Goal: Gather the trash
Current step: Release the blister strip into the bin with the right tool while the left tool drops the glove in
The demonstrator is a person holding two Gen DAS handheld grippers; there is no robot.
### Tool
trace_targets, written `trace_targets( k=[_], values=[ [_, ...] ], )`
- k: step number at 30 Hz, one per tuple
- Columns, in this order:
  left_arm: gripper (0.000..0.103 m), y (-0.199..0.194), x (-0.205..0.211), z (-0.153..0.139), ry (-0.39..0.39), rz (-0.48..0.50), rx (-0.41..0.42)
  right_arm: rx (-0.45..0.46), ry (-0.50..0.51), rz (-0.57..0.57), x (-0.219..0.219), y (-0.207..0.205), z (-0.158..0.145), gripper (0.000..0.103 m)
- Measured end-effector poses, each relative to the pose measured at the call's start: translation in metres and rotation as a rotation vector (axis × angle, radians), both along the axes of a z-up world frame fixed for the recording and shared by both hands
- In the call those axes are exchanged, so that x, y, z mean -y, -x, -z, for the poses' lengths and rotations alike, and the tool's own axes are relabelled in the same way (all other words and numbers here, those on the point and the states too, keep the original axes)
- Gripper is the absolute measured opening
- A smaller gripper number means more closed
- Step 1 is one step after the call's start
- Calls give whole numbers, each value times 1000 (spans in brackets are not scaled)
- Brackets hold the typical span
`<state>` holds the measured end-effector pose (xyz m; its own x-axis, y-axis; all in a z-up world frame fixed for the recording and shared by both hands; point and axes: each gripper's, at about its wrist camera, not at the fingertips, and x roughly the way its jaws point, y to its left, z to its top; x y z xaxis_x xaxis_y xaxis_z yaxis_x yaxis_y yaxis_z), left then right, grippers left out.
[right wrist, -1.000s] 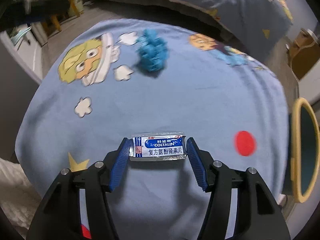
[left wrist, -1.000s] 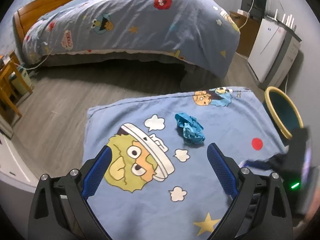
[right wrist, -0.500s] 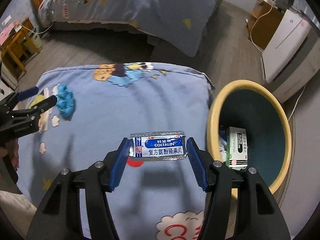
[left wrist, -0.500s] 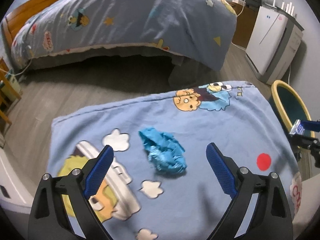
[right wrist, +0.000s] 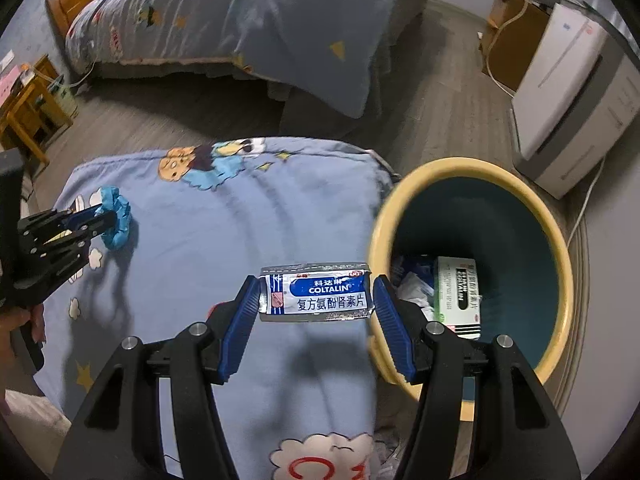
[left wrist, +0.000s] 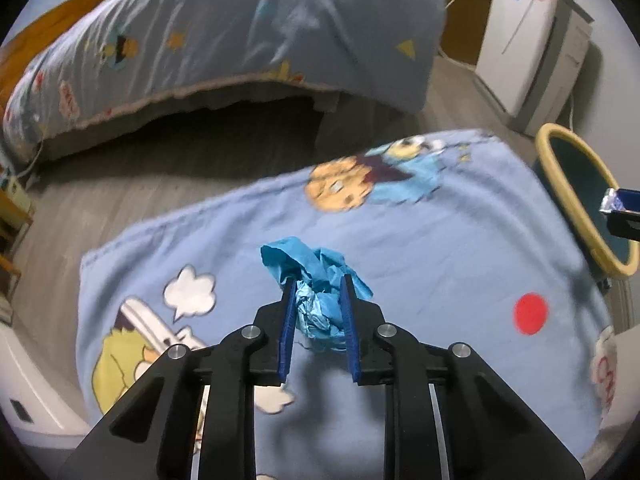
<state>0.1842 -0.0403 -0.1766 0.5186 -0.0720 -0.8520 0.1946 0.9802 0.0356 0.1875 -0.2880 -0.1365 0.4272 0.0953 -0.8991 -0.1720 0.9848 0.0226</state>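
Note:
My left gripper point(left wrist: 318, 280) is shut on a crumpled blue paper wad point(left wrist: 316, 276) over the blue cartoon-print cloth point(left wrist: 440, 248); both also show at the left of the right wrist view, the wad point(right wrist: 118, 220) between the left gripper's fingers point(right wrist: 86, 214). My right gripper point(right wrist: 314, 292) is shut on a silver-blue COLTALIN pill pack point(right wrist: 316, 298), held above the cloth's right edge, just left of the yellow-rimmed bin point(right wrist: 560, 240). The bin holds a green-white medicine box point(right wrist: 458, 296) and crumpled paper. The pack's tip shows in the left wrist view point(left wrist: 614, 202) over the bin point(left wrist: 560, 148).
A bed with a blue cartoon duvet point(right wrist: 248, 20) stands behind the cloth. A white appliance point(right wrist: 568, 84) and a wooden cabinet point(right wrist: 508, 40) stand at the right, a small wooden table point(right wrist: 28, 112) at the left. Grey wood floor point(left wrist: 140, 196) lies between.
My left gripper moved forward and closed on the blue paper wad. My right gripper carried the pill pack a little closer to the bin's rim.

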Motion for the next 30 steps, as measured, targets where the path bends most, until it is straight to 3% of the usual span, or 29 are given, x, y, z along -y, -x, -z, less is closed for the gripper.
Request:
trace_targets(
  k=[5,9,14,19,21,22,24,28,30],
  values=[
    [23,6,64,-35,21,142,80,42,-32,119,61,-7,-24,58],
    [22,10,134,-57,110,275,104,58,-46,227,122,-9,-31,58],
    [23,9,217,-55,134,428,92,24,-81,322,172,-10,-15,58],
    [23,-2,277,-36,110,503,64,8,-151,361,196,-16,1,58],
    [37,-7,288,-30,102,512,61,12,-188,366,200,-19,3,61],
    [42,-8,290,-28,99,512,60,18,-206,372,202,-20,3,69],
    [64,-7,289,-28,96,504,67,28,-243,373,205,-23,2,75],
    [66,-2,275,-33,94,481,73,35,-221,350,199,-23,-3,78],
    [74,3,266,-40,89,466,72,46,-201,339,196,-19,-11,78]
  ],
)
